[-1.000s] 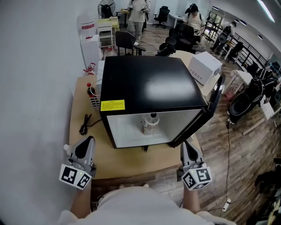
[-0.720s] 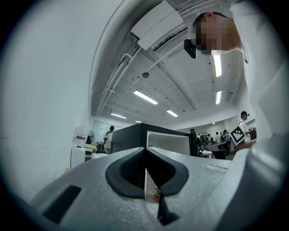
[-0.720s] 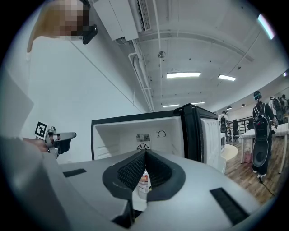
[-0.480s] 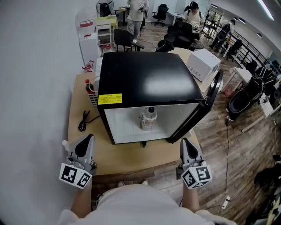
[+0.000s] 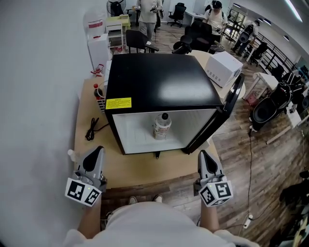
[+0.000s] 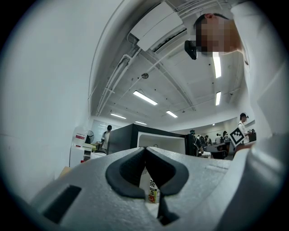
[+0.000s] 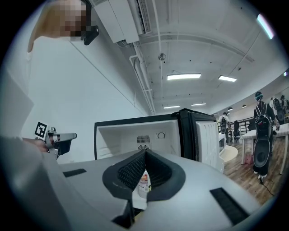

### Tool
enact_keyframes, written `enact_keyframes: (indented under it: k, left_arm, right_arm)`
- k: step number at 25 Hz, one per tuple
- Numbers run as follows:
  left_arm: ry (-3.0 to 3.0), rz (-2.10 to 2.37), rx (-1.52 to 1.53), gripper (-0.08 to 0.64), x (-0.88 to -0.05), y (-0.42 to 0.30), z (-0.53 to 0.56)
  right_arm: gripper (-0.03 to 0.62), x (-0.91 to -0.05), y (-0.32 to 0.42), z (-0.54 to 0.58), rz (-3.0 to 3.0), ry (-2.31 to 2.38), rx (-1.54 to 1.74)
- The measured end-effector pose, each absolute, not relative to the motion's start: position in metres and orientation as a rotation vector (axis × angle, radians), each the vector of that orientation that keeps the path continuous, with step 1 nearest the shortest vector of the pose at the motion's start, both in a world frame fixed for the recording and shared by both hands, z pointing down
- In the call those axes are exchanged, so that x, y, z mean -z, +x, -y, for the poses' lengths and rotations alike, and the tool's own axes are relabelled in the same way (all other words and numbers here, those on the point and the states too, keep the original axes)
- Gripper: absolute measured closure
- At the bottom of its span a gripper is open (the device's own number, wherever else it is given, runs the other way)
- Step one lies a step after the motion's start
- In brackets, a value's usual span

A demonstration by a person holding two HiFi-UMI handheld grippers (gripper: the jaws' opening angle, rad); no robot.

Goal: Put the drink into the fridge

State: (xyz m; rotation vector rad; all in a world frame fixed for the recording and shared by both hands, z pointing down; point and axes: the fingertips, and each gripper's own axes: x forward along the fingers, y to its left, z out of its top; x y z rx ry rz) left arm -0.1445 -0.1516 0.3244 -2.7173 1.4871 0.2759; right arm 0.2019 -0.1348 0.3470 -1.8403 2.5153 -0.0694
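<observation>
Light wooden table (image 5: 145, 171), black fridge (image 5: 154, 82) standing on it, black cable (image 5: 91, 134) and white basket (image 5: 101, 108) alongside

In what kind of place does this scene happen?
Most likely an open office or lab workspace: black office chairs stand behind the mini fridge, people are busy in the background, and strip lights run along the ceiling.

No legible wording anywhere. Yellow sticker (image 5: 118, 102) at the front left corner of the fridge (image 5: 154, 77) top: black print, too small to read. Label on the drink bottle (image 5: 162, 126): print blurred. Black-and-white square codes on the cubes of the left gripper (image 5: 97, 152) and right gripper (image 5: 203, 155): patterns only, no letters.
</observation>
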Motion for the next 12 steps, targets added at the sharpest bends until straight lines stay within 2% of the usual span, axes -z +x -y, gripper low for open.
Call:
enact_keyframes:
  k: [12]
  left_arm:
    - [-2.761, -1.511, -0.289, 0.545, -0.341, -0.137, 0.149]
  right_arm:
    - [0.591, -0.365, 0.208, 0.125, -2.512, -1.831, 0.083]
